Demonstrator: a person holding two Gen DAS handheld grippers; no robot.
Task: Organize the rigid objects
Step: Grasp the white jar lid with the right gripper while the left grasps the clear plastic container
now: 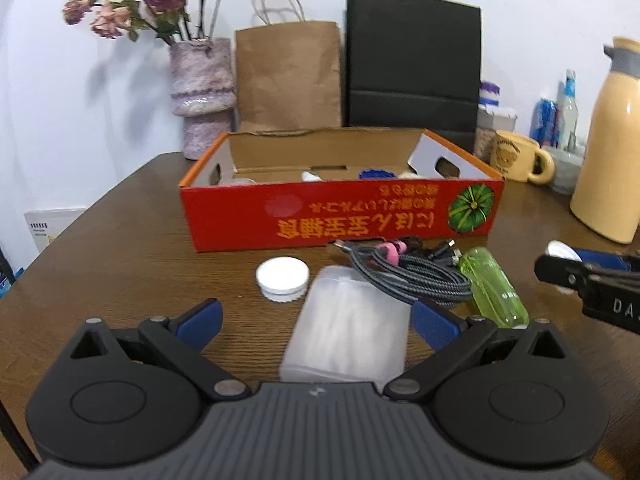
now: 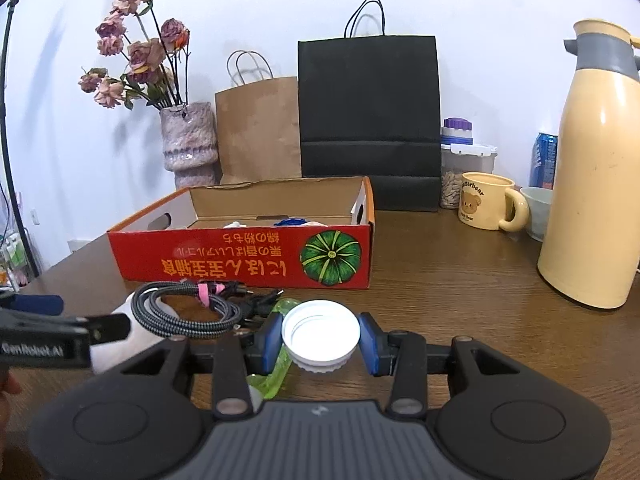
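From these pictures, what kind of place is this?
Most likely a home dining or living room: a wooden table with a bear mug, a thermos jug and a vase of dried flowers.

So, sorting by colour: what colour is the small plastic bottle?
Translucent green bottle, clearest in the left wrist view.

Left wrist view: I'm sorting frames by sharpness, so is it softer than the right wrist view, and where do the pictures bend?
Left wrist view: softer, smeared on the red box lettering and the translucent case. Right wrist view: crisper, lettering legible, white lid sharp. Both: fisheye bowing and dark corners.
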